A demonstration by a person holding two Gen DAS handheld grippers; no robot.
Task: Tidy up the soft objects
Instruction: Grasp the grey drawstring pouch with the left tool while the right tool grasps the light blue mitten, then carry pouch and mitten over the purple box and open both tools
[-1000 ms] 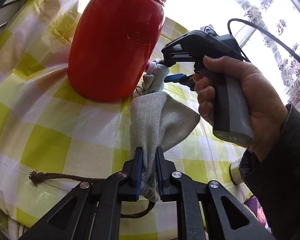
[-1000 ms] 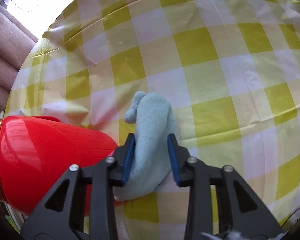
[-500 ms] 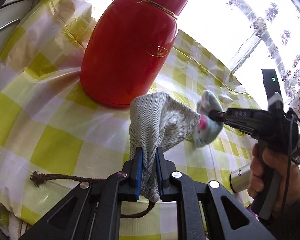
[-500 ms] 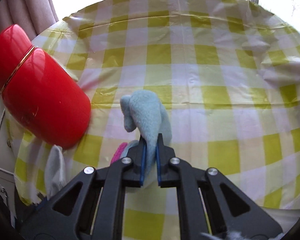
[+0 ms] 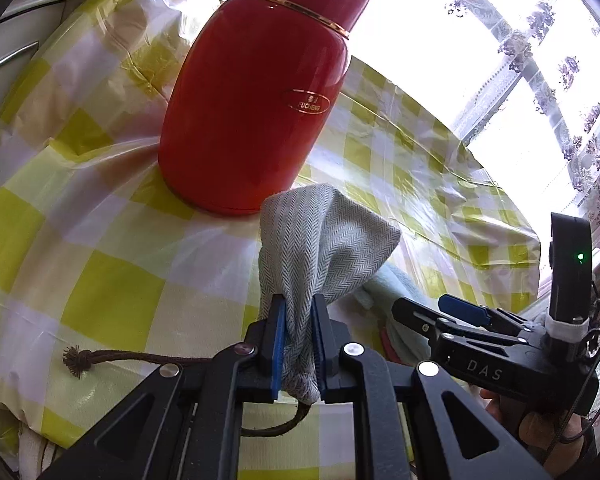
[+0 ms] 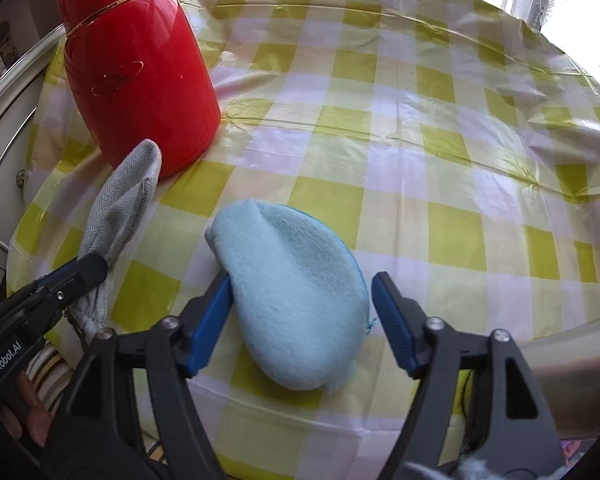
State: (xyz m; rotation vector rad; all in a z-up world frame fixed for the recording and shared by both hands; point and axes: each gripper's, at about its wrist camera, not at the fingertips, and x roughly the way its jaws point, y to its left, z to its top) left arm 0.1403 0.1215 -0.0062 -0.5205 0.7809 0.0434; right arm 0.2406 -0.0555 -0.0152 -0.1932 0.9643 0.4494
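Note:
My left gripper [image 5: 297,342] is shut on a grey herringbone drawstring pouch [image 5: 324,248] and holds it upright above the table; it also shows in the right wrist view [image 6: 118,216]. My right gripper [image 6: 306,320] is open, its fingers on either side of a light blue plush toy [image 6: 296,300] that lies on the checked tablecloth. The left finger pad touches the toy; the right one stands apart. In the left wrist view the right gripper [image 5: 440,312] sits low at the right, with the blue toy [image 5: 396,284] partly hidden behind the pouch.
A tall red thermos [image 5: 260,100] stands on the yellow-and-white checked tablecloth [image 6: 420,140] at the back left, also in the right wrist view [image 6: 140,80]. The pouch's brown drawstring [image 5: 112,358] lies on the cloth. A window is behind the table.
My right gripper carried the blue toy away from the thermos toward the table's front, set it on the cloth and opened. My left gripper kept its hold on the pouch.

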